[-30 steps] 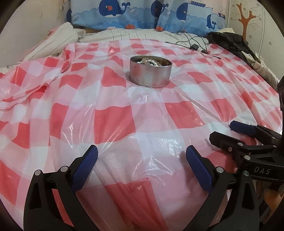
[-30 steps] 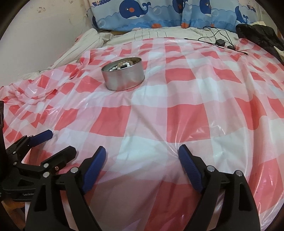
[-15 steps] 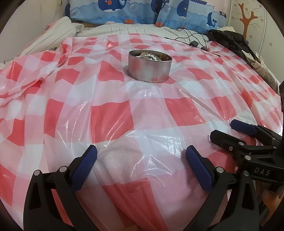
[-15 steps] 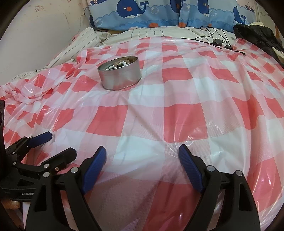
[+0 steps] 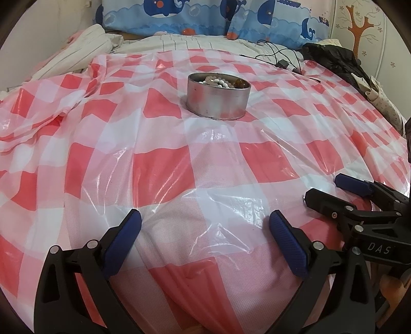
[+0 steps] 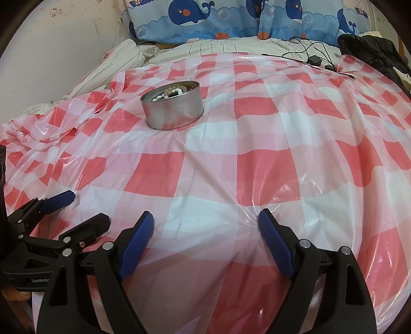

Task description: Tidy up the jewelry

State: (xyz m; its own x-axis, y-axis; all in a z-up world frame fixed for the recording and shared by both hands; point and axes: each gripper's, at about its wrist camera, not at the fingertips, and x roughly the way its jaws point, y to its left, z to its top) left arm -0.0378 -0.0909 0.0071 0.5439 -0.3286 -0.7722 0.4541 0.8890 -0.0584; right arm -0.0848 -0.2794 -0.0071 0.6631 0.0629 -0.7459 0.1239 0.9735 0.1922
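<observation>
I hold a two-finger gripper in each hand above a bed covered by a glossy red-and-white checked plastic sheet. My left gripper has its blue-padded fingers spread wide apart with nothing between them. My right gripper is spread just as wide and also holds nothing. The two grippers sit side by side near the front edge of the sheet, close together but not touching.

A round metal tin stands upright on the sheet, well apart from both grippers, toward the far edge and roughly midway between the sheet's left and right sides. Inside it lie beaded bracelets, white, pale pink and amber, heaped together.

Beyond the far edge of the sheet lie striped bedding and pillows printed with blue whales. Near the far right corner sit a black cable with a small adapter and a dark garment.
</observation>
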